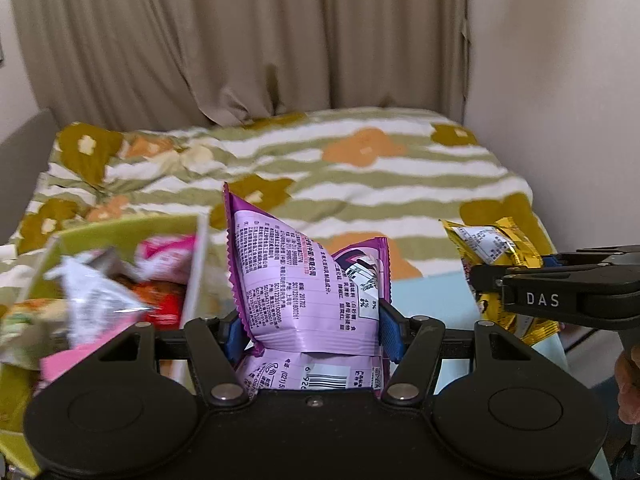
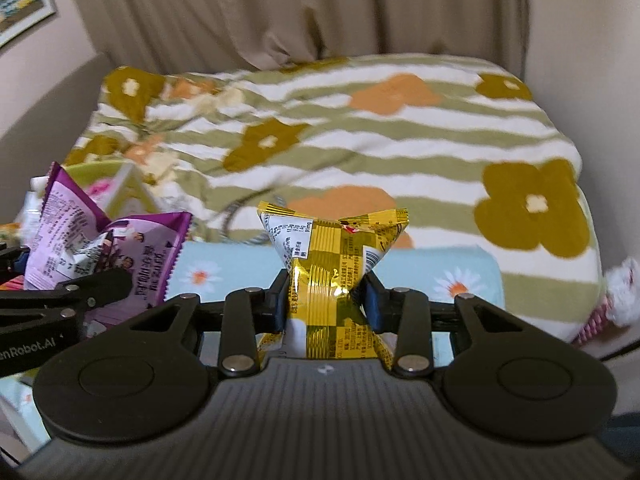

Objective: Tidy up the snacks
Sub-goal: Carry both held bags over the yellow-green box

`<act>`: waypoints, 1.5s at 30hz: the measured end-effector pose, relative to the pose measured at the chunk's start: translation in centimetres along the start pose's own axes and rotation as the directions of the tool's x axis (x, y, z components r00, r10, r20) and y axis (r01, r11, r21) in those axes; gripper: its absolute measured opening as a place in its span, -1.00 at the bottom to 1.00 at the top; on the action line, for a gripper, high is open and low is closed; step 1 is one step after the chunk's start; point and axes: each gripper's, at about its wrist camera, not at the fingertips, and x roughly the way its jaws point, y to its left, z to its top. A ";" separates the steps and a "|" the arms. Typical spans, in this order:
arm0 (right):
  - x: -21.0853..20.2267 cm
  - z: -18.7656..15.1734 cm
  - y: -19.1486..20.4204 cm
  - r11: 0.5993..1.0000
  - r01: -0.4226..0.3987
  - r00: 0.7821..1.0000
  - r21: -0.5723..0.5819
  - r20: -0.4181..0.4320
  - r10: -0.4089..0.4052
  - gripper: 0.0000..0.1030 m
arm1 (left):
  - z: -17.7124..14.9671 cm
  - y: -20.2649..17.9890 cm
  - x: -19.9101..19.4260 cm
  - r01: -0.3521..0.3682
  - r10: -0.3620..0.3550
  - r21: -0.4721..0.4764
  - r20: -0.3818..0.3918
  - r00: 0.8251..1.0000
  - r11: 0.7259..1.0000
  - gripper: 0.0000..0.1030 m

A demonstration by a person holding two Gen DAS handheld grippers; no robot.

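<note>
While the left gripper (image 1: 312,332) pinches a crinkled purple foil snack packet (image 1: 304,280) beside a green cardboard box (image 1: 120,226) of assorted wrapped snacks, the right gripper (image 2: 326,300) is clamped on a shiny gold foil snack packet (image 2: 332,264). Both packets hang above a pale blue daisy-print cloth (image 2: 440,272) before a striped flowered blanket (image 2: 400,140).

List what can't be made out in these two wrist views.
- Left wrist view: contents of the green cardboard box, motion-blurred; only pink, red and white wrappers register.
- Left wrist view: shiny gold snack packet, lower part hidden by the right gripper.
- Right wrist view: purple foil snack packet, lower part hidden by the left gripper's black arm.
- Either view: packet print, too small to read.
</note>
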 end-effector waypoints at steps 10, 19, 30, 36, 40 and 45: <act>-4.7 2.7 9.1 0.988 -0.123 0.986 -0.093 0.103 0.132 0.00 | 0.3 8.5 -7.0 -0.068 0.080 -0.095 0.129 0.988 0.993 0.30; -6.2 3.1 19.7 0.986 -0.135 0.976 -0.095 0.161 0.149 0.00 | -1.4 19.2 -9.0 -0.042 0.061 -0.129 0.149 0.987 0.991 0.30; -3.9 1.2 28.8 0.999 -0.044 0.988 -0.019 0.149 0.047 0.00 | -3.8 28.2 -5.4 0.110 -0.091 -0.140 0.136 0.987 0.984 0.34; -2.3 0.6 30.5 1.000 0.024 0.993 0.014 0.114 -0.025 0.00 | -5.4 29.1 -3.4 0.088 -0.078 -0.113 0.087 0.993 0.990 0.96; -1.6 0.2 30.8 0.999 0.042 0.995 0.020 0.095 -0.044 0.00 | -6.1 29.7 -3.3 0.075 -0.068 -0.087 0.080 0.994 0.993 0.99; -1.2 0.3 31.3 0.999 0.031 0.995 0.012 0.096 -0.032 0.00 | -5.8 30.6 -4.6 0.069 -0.060 -0.089 0.107 0.992 0.994 1.00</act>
